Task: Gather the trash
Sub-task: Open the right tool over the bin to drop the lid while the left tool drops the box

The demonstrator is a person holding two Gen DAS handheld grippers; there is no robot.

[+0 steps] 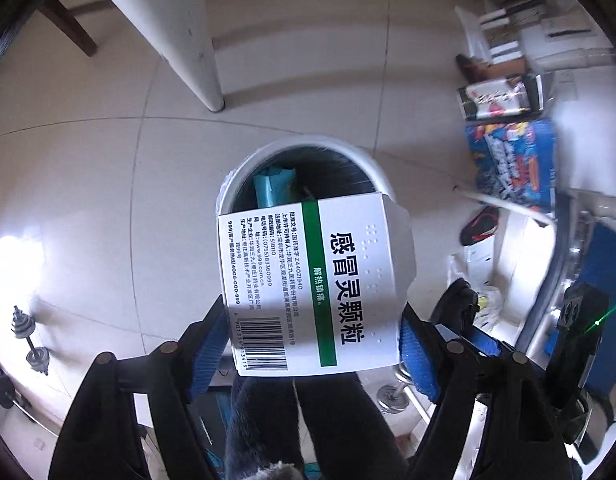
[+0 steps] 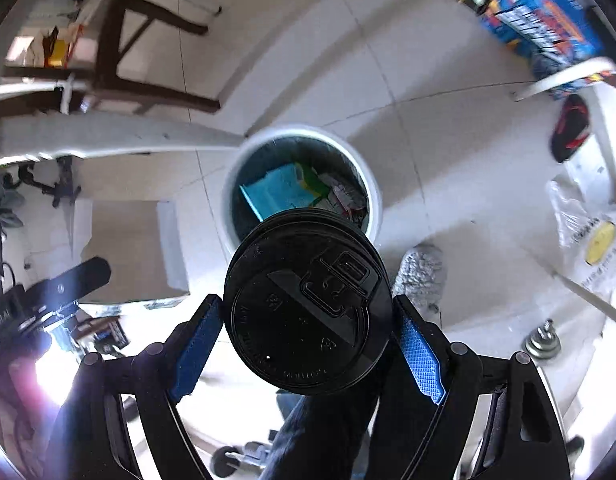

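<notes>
The left hand-held gripper (image 1: 314, 338) clamps a white medicine box (image 1: 314, 284) (green stripe, barcode at its near edge) between its blue pads, held above the near rim of the white trash bin (image 1: 364, 160) on the tiled floor (image 1: 87, 200). The right hand-held gripper (image 2: 308, 340) grips a black-lidded cup (image 2: 308, 304), also above the bin (image 2: 372, 184), where teal and green packaging (image 2: 283, 192) already lies.
</notes>
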